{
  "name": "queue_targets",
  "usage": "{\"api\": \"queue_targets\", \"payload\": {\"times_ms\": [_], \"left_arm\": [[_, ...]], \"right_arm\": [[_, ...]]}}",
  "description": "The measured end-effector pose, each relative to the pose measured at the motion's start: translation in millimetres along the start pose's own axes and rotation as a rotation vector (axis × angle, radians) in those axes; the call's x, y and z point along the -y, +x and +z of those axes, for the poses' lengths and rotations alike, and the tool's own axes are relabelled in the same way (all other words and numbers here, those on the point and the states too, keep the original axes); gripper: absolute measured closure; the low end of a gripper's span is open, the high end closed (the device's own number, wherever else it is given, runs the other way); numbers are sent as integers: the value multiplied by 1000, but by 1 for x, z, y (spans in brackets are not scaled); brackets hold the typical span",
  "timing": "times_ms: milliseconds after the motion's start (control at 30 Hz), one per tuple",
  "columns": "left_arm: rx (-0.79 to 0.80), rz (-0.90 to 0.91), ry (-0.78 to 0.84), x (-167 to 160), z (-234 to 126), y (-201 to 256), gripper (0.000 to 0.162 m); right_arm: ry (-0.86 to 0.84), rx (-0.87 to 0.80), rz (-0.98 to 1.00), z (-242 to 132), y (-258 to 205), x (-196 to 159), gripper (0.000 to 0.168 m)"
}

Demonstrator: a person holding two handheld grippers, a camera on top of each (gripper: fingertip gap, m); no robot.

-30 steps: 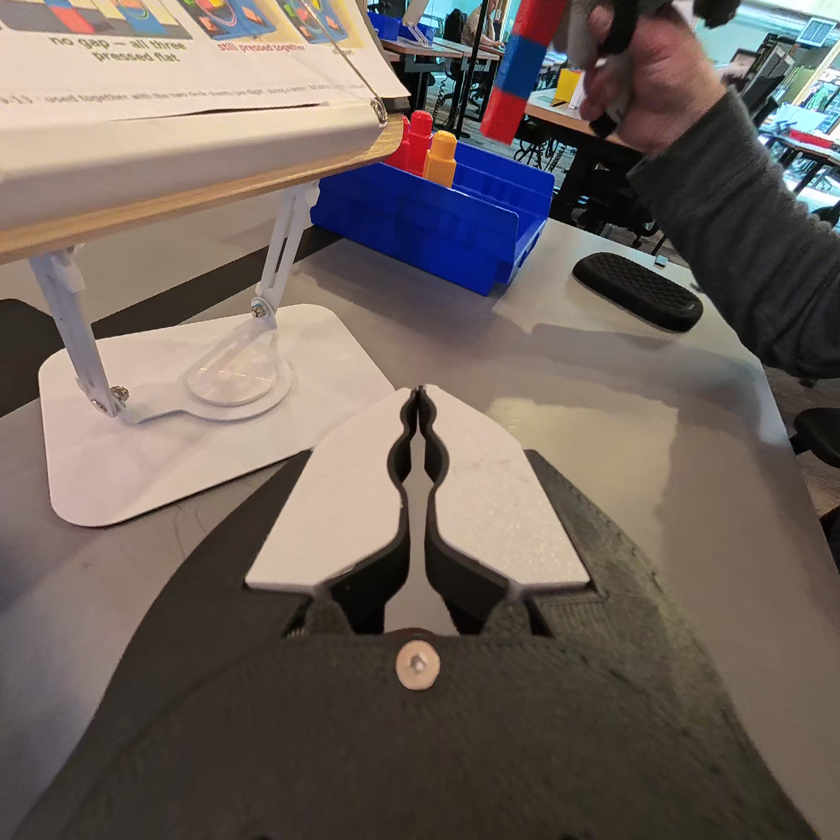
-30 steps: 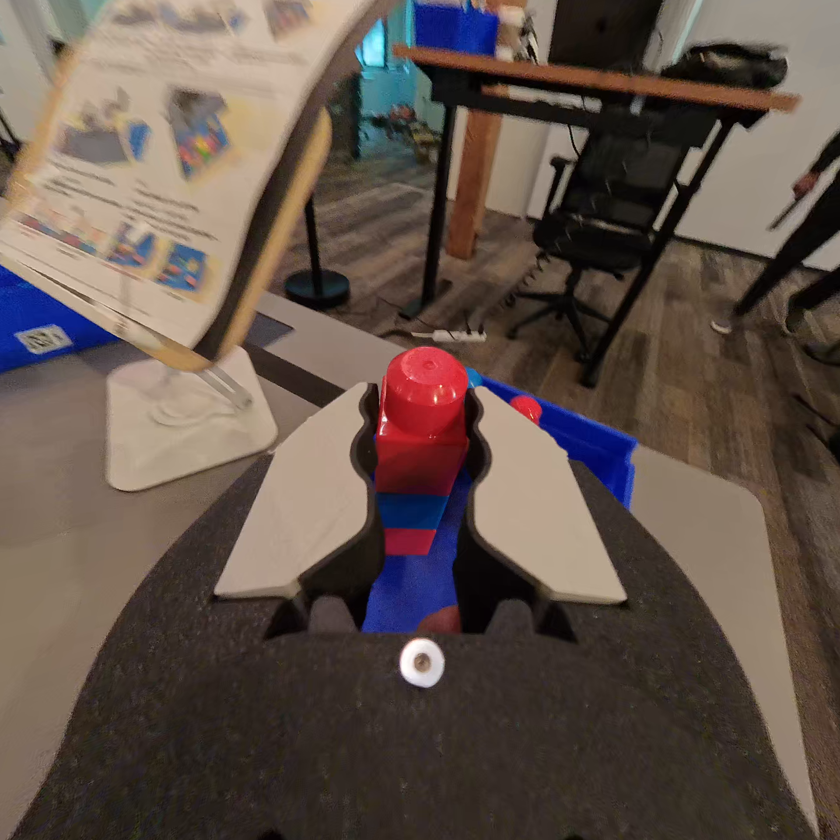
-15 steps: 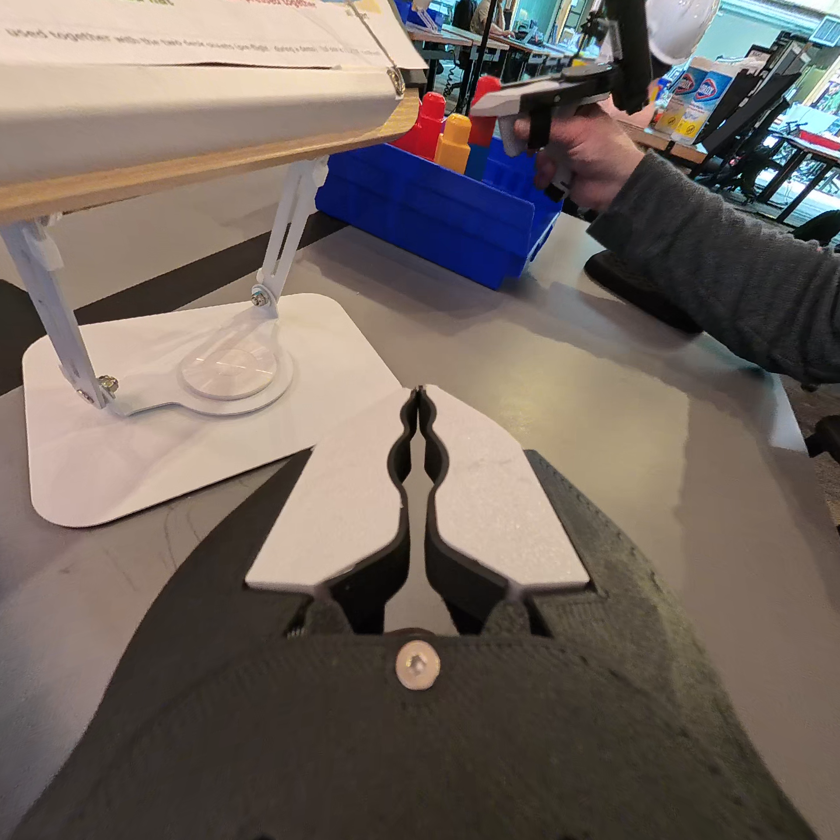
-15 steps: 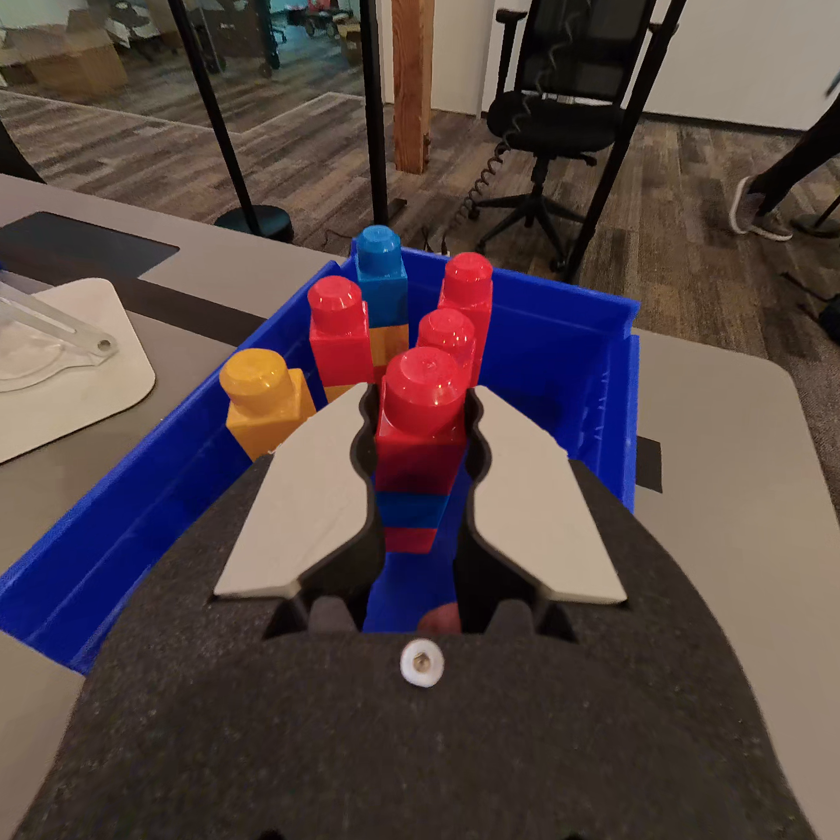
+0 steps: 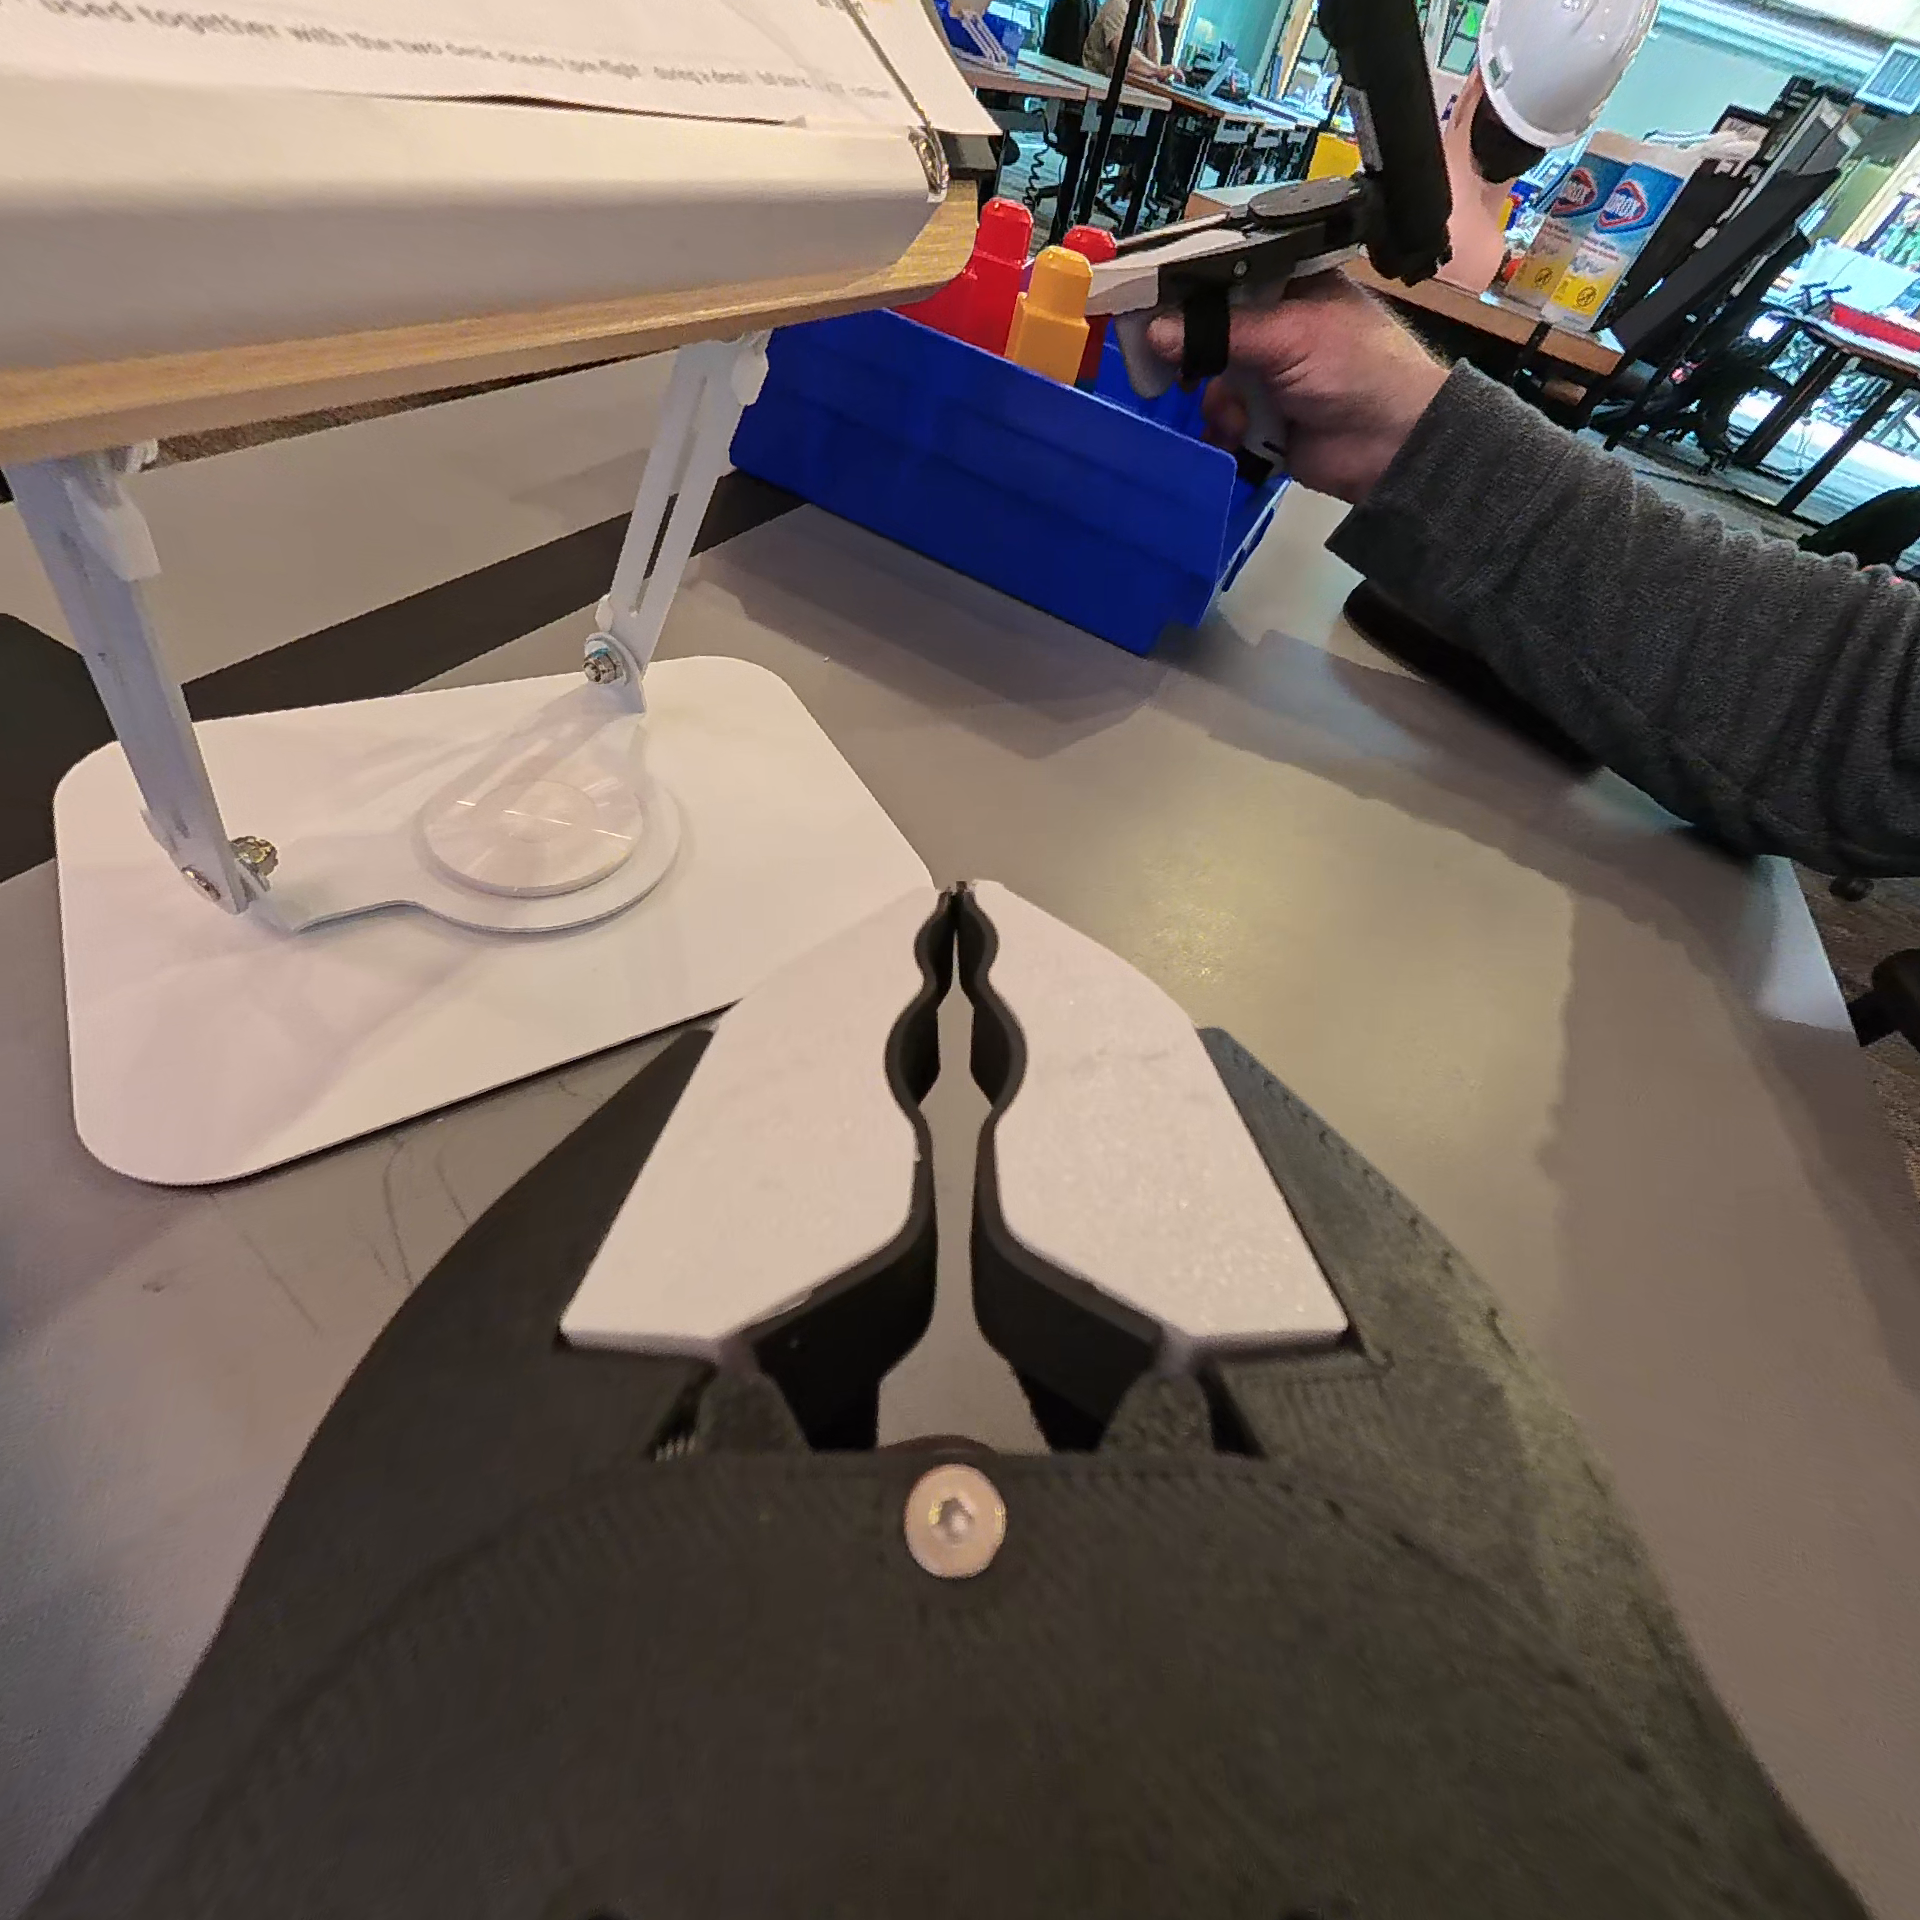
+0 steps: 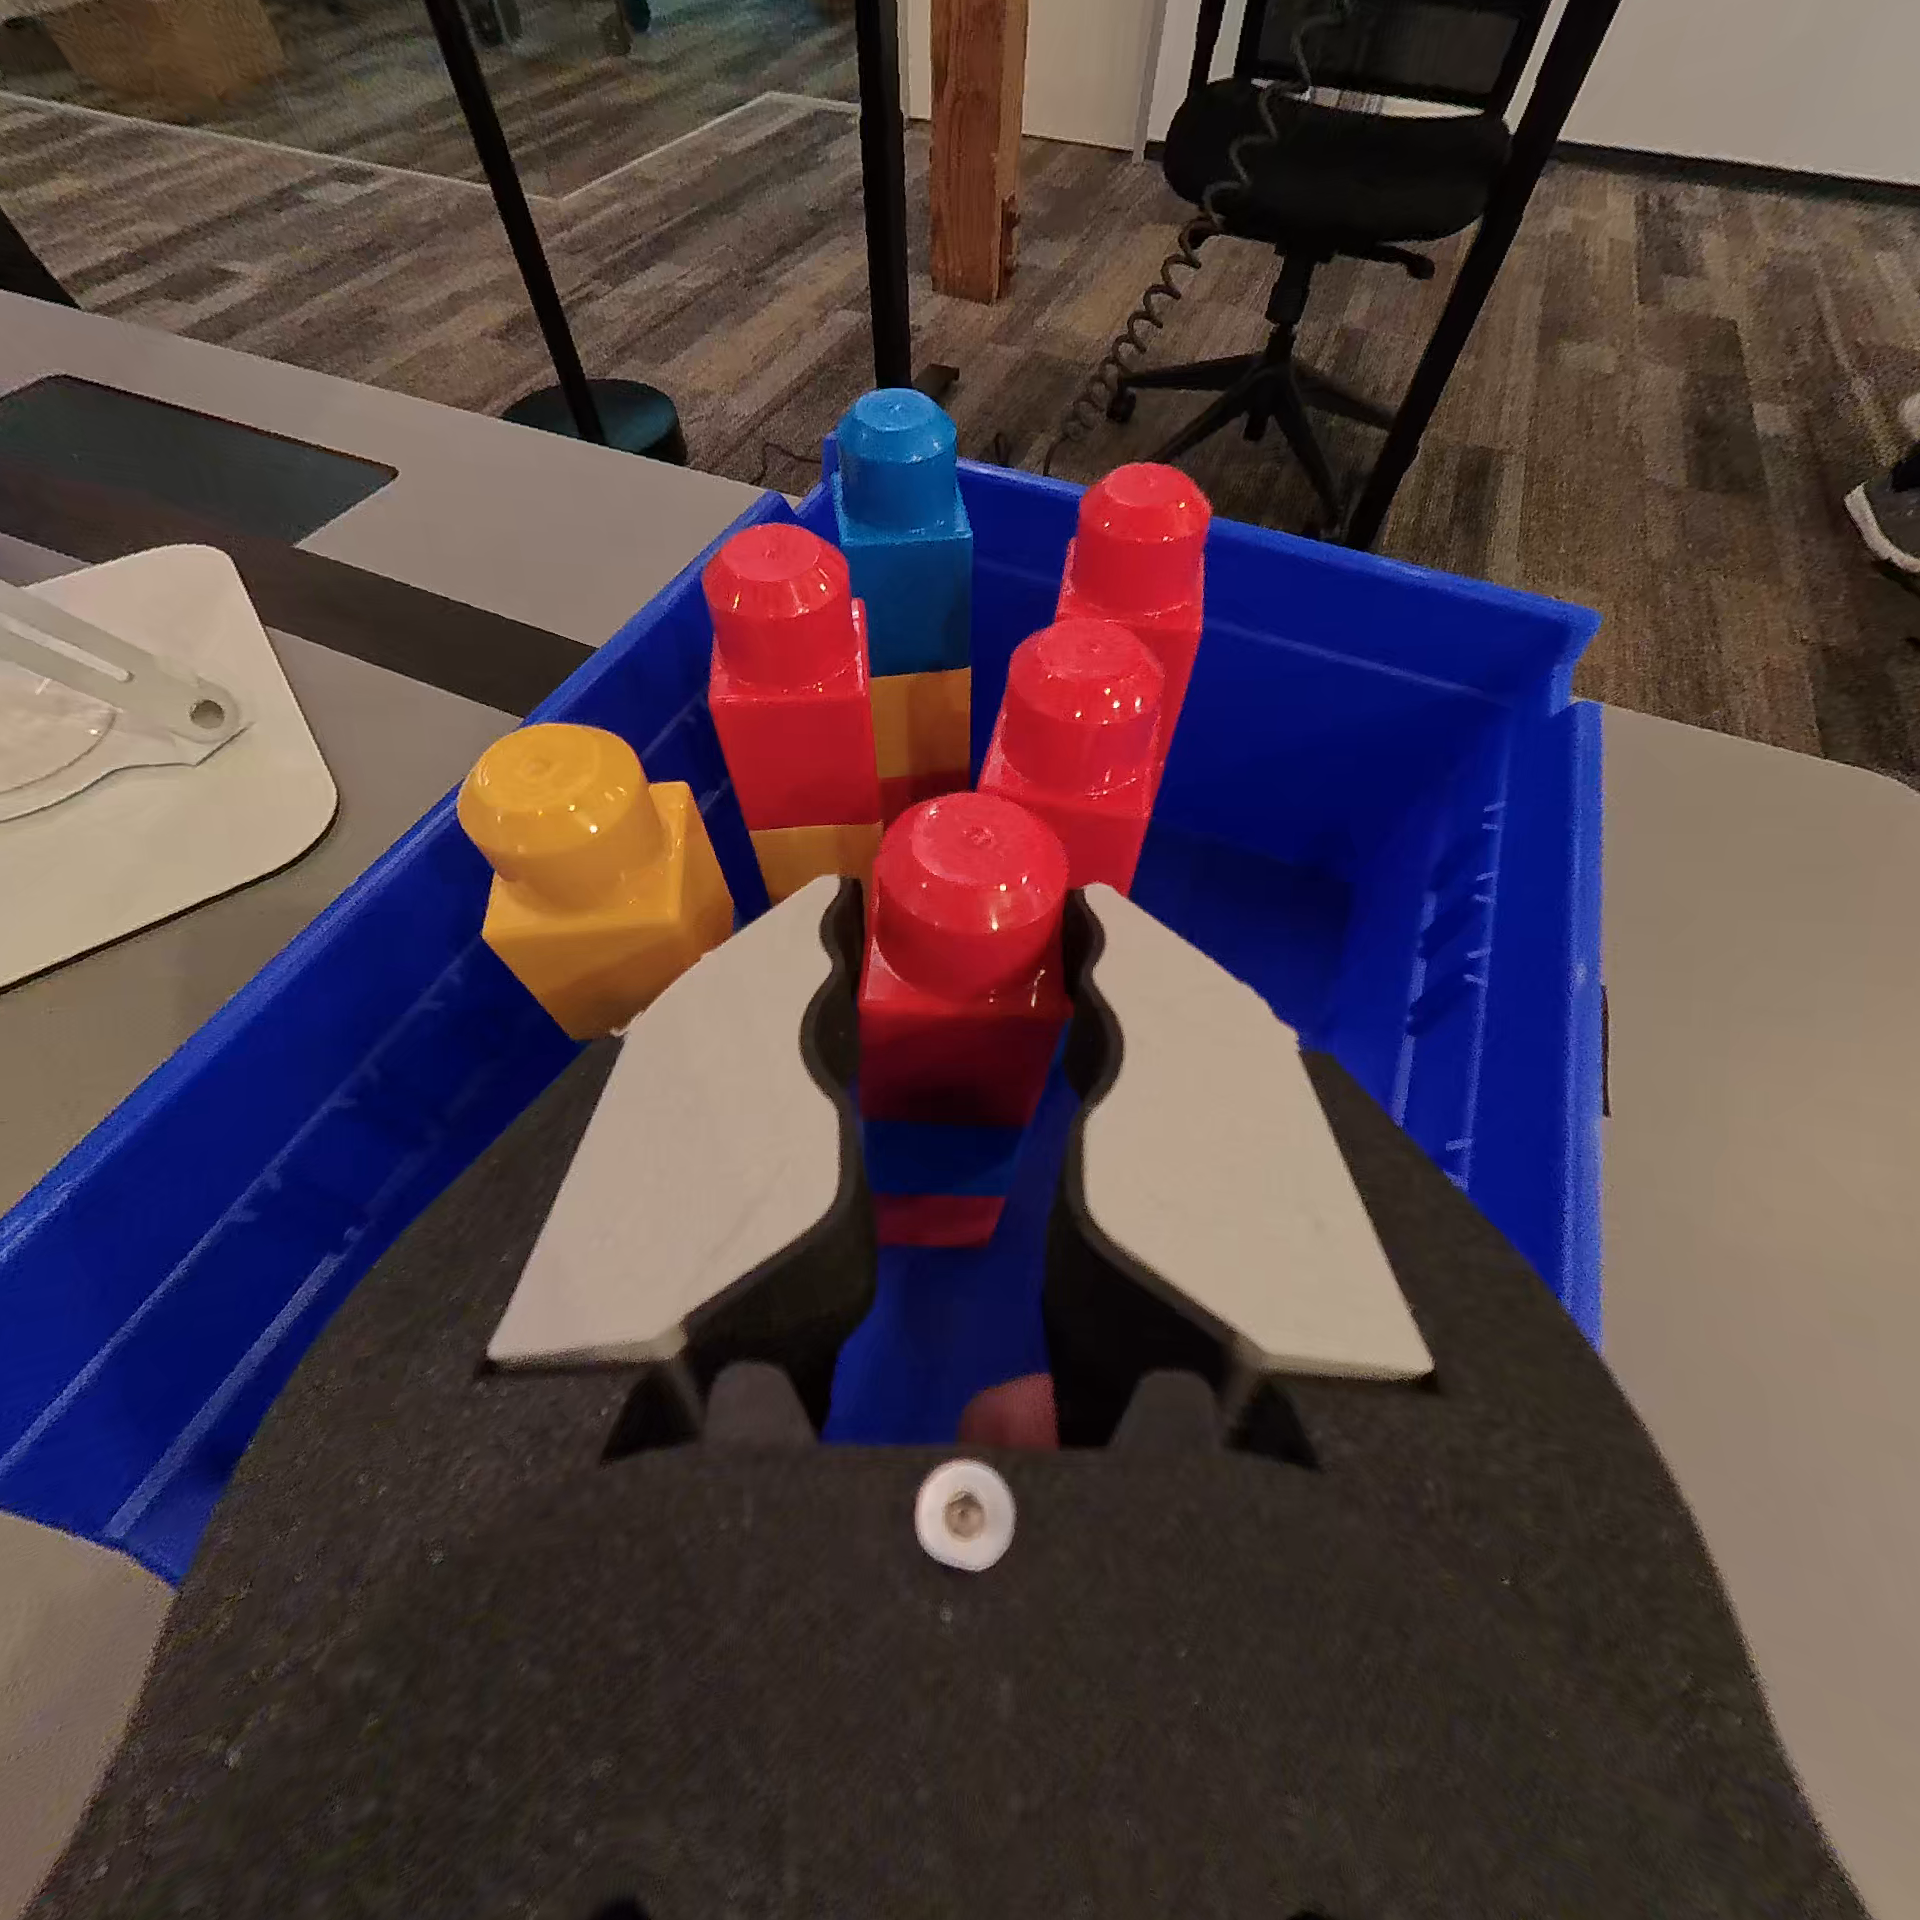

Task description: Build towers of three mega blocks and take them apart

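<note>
The right gripper (image 6: 961,914) clenches a finished red-blue-red plastic block tower (image 6: 961,997) inside the blue plastic bin (image 6: 1496,935) beside other towers, the left gripper (image 5: 958,914) clenched empty; disassembly seemingly remains.

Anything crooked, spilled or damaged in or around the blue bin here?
Nothing stands out. The towers stand in the blue bin; their outward lean looks like wide-angle distortion. The right gripper holds a red-blue-red tower over the bin. The left gripper is shut and empty over the table.
</note>
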State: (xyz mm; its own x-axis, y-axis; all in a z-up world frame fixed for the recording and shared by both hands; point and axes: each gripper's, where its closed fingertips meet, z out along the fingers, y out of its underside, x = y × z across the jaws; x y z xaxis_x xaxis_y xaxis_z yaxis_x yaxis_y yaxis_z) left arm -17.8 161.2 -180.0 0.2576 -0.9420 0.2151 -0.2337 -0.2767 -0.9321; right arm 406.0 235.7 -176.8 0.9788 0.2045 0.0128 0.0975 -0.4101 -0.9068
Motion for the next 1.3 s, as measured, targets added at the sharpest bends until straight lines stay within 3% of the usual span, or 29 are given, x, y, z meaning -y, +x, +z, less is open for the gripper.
{"api": "queue_targets", "payload": {"times_ms": [100, 433, 667, 800, 933, 1133, 1300], "left_arm": [[-1, -1, -2, -1, 1, 0, 162], [-3, -1, 6, 0, -2, -1, 159], [3, 2, 22, 4, -5, -1, 152], [1, 34, -5, 3, -4, 3, 150], [13, 78, -25, 4, -6, 7, 149], [78, 113, 16, 17, -29, 0, 151], [255, 113, 104, 38, -90, -29, 151]], "right_arm": [[-29, -14, -18, 0, -1, -4, 119], [-18, -18, -80, -21, -10, 9, 114], [110, -87, -204, -70, -35, 53, 118], [309, 23, -318, -106, -112, 95, 143], [401, 231, -397, -109, -217, 101, 166], [355, 551, -330, -57, -347, 61, 168], [278, 690, -280, -12, -410, 15, 166]]}}
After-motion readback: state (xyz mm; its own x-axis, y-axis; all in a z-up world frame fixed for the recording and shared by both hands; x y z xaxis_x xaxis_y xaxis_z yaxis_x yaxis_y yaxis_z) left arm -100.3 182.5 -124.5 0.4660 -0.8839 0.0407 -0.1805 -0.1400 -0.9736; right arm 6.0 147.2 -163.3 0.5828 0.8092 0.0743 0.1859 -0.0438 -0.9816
